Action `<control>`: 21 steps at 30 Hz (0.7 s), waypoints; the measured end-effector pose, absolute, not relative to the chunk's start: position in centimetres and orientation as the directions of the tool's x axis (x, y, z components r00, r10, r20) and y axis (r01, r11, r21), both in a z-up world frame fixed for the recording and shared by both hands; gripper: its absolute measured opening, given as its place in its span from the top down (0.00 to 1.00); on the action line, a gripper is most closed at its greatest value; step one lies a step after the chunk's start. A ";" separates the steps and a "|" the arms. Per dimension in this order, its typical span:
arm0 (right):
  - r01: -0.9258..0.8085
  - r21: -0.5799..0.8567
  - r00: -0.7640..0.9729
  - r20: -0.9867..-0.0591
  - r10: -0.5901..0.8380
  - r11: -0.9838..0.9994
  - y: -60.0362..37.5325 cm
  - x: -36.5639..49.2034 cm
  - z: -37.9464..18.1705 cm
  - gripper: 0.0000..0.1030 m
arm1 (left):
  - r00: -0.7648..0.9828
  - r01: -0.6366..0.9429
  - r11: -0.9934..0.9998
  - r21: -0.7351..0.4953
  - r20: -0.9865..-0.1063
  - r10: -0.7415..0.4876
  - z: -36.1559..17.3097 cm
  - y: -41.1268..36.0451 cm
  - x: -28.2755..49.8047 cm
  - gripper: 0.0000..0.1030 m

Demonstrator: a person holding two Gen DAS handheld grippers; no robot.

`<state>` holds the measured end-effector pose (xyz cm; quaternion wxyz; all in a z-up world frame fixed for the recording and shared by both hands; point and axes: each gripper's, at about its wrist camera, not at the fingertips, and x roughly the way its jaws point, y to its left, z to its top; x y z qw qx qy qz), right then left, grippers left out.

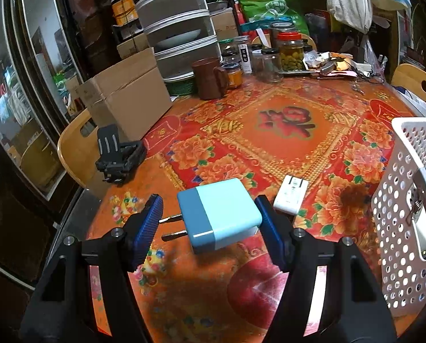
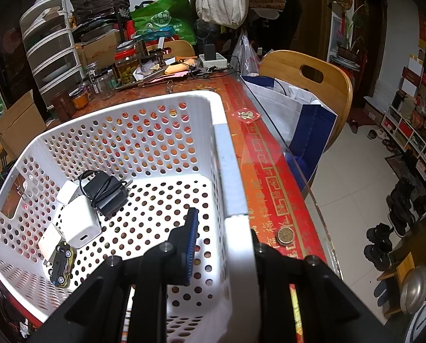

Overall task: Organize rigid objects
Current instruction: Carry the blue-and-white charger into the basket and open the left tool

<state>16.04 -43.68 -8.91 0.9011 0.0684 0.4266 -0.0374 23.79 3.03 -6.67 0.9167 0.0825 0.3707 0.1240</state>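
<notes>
A: What does the left gripper (image 1: 210, 217) hold, close to the camera?

B: It holds the blue charger (image 1: 221, 214) sideways. The two metal pins point to one pad and the other pad presses on the charger's far end. The jaws are about half wide. The charger seems to be a little above the tablecloth (image 1: 284, 143), with its shadow under it.

A: And the right gripper (image 2: 224, 225)?

B: It is closed narrow on the side wall of the white basket (image 2: 155, 105), one finger inside and one outside.

A: What is in the basket?

B: In the corner lie a toy car (image 2: 62, 265), some white chargers (image 2: 79, 223) and, behind them, a black adapter (image 2: 107, 191) with its cord wound around it.

A: What is still on the table?

B: Just beyond the blue charger lies a white plug (image 1: 291, 197), between it and the basket (image 1: 398, 200) at the right edge of the left view. More to the left stands a black holder (image 1: 118, 154). Farther away are a cardboard box (image 1: 127, 100), a brown mug (image 1: 210, 78) and a jar (image 1: 291, 54) with green things inside.
</notes>
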 end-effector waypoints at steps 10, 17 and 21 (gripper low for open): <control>0.125 0.092 0.633 -0.774 -0.009 0.988 -43.6 16.1 -8.9 0.81 | 0.717 -0.132 0.963 0.234 -0.648 0.256 -5.2 1.2 23.4 0.38; 0.124 0.092 0.634 -0.773 -0.007 0.988 -43.5 16.1 -8.9 0.81 | 0.734 -0.108 0.965 0.238 -0.636 0.239 -4.1 -0.3 23.0 0.38; 0.124 0.092 0.634 -0.773 -0.008 0.988 -43.5 16.1 -8.9 0.81 | 0.741 -0.093 0.966 0.242 -0.631 0.230 -3.5 -1.1 22.8 0.38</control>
